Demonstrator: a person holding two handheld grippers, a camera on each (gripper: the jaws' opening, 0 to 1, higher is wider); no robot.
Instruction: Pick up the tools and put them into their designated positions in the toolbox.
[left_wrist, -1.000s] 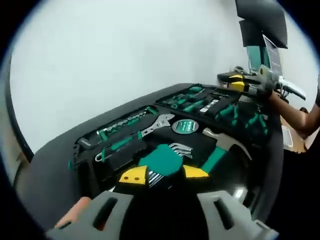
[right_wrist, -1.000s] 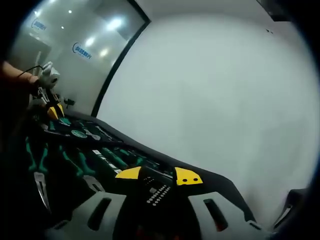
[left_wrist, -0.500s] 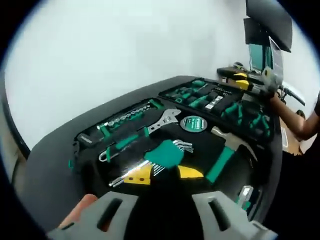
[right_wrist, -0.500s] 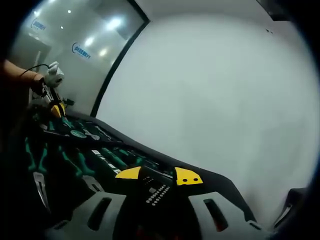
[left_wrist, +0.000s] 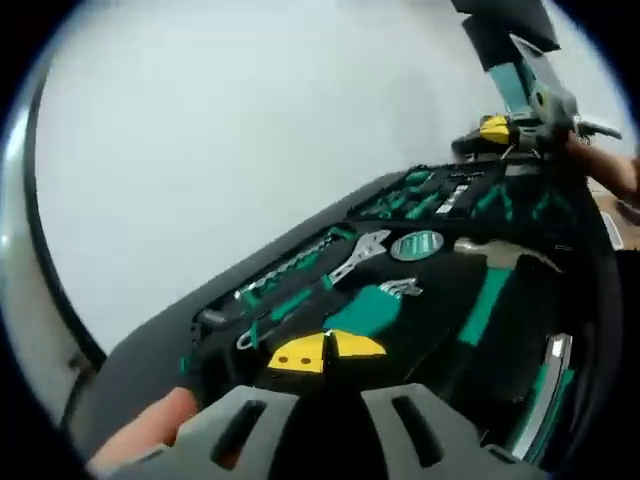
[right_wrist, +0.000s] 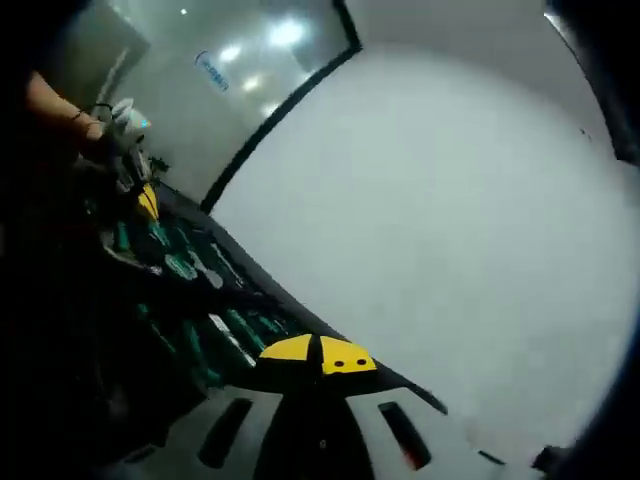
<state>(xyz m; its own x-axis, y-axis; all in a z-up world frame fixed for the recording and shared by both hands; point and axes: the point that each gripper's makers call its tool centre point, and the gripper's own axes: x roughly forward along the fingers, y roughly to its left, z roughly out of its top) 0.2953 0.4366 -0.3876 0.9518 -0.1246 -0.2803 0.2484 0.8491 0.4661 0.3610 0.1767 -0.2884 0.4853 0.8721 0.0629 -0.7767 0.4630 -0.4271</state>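
The left gripper (left_wrist: 327, 352) is hovering with its yellow-tipped jaws clenched together, empty, over the open black toolbox (left_wrist: 230, 300) of green-handled tools; just beyond, a silver adjustable wrench (left_wrist: 362, 252) is lying in its slot; the right gripper (right_wrist: 320, 355) is likewise pinched closed at the toolbox's edge (right_wrist: 290, 310).

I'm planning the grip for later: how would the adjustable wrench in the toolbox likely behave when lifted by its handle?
The adjustable wrench looks like bare shiny metal, so it is probably rigid and fairly heavy for its size. Its smooth surface may slip between the jaws. The broader head at one end suggests it could droop head-down if gripped far along the handle. It lies flat in the toolbox, so rolling seems unlikely.
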